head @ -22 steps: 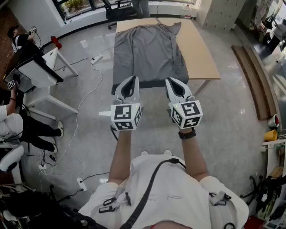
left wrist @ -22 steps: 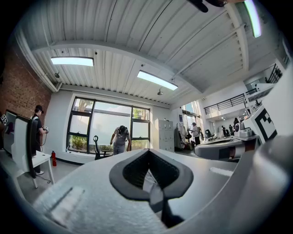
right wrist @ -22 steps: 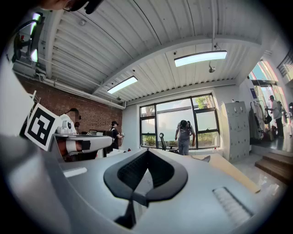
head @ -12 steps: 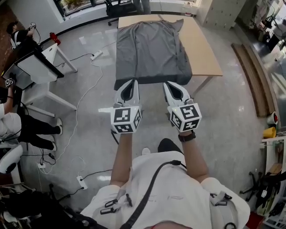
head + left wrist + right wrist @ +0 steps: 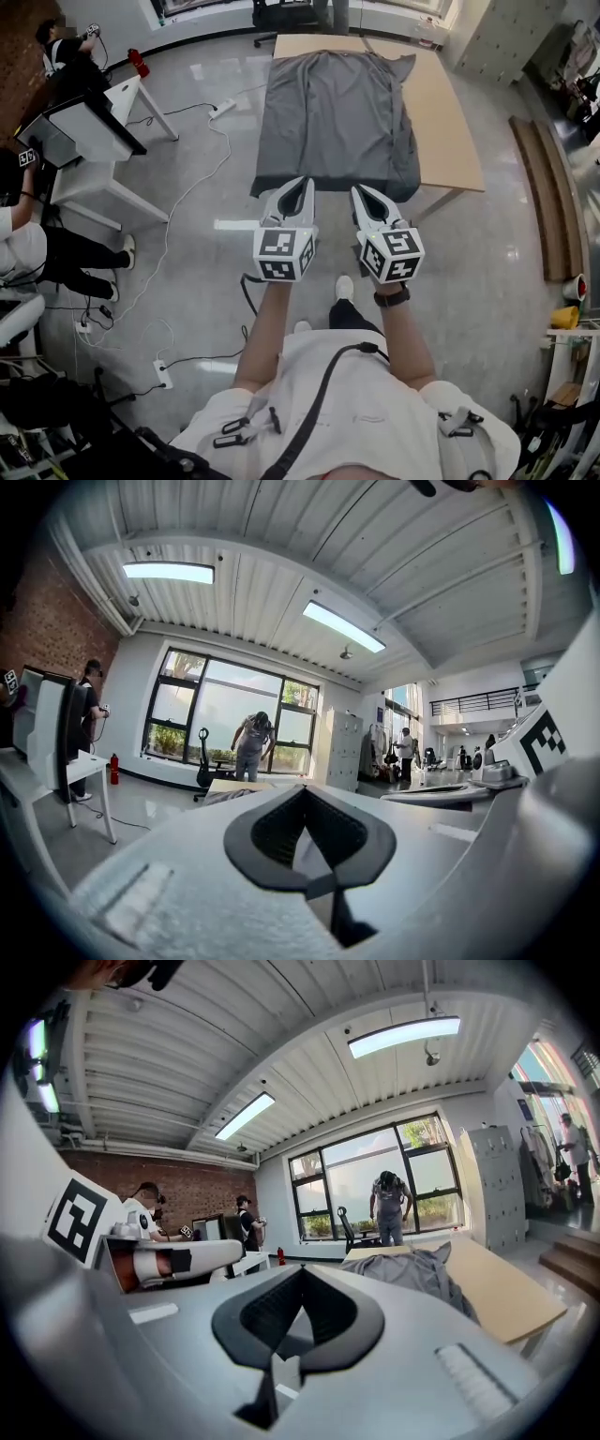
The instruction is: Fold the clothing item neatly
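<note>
Lying spread on the light wooden rectangular table [image 5: 450, 122], the grey fabric shirt [image 5: 333, 112] reaches its near edge; left gripper [image 5: 300, 183] and right gripper [image 5: 362, 191], both fully closed and empty, hover before it.

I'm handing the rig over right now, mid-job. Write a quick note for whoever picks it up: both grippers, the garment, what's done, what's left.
Left hand-held gripper: shut, empty, held in the air short of the table.
Right hand-held gripper: shut, empty, beside the left one.
Grey garment: spread out on the wooden table, near hem draped over the near edge, slightly bunched at its near right corner.
Done: no fold made, garment untouched.
Left: close in on the table, open the jaws, grasp and fold the garment.
</note>
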Demonstrator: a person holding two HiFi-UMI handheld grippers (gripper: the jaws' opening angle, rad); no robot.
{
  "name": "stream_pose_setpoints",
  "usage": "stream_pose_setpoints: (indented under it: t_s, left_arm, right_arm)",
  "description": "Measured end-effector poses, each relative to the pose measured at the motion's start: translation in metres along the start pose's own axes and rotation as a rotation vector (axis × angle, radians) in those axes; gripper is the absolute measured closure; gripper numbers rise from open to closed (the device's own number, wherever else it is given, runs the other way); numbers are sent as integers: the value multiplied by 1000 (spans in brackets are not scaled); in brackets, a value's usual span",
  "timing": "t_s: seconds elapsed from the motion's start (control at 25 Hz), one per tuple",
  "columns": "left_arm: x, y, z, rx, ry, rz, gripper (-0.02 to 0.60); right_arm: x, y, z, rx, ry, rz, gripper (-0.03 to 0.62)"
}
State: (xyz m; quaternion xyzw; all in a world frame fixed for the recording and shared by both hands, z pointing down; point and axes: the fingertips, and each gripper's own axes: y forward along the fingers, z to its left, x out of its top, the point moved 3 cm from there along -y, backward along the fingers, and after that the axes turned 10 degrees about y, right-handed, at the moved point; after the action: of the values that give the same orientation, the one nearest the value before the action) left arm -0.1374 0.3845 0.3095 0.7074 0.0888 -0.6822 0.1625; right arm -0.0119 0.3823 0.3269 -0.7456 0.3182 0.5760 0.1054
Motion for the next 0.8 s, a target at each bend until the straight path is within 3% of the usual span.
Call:
stream_pose_setpoints:
  t_s: [0.16, 0.4, 0.8]
  left_arm:
    - [22, 45, 2, 9, 26, -29, 581]
    - [48, 110, -14, -15, 79, -54, 581]
    - [51, 193, -32, -20, 121, -25, 581]
  right_arm:
    - [34, 25, -21, 36, -39, -35, 595]
    - [83, 43, -81, 19, -21, -100, 595]
    - [98, 72, -155, 26, 18, -84, 595]
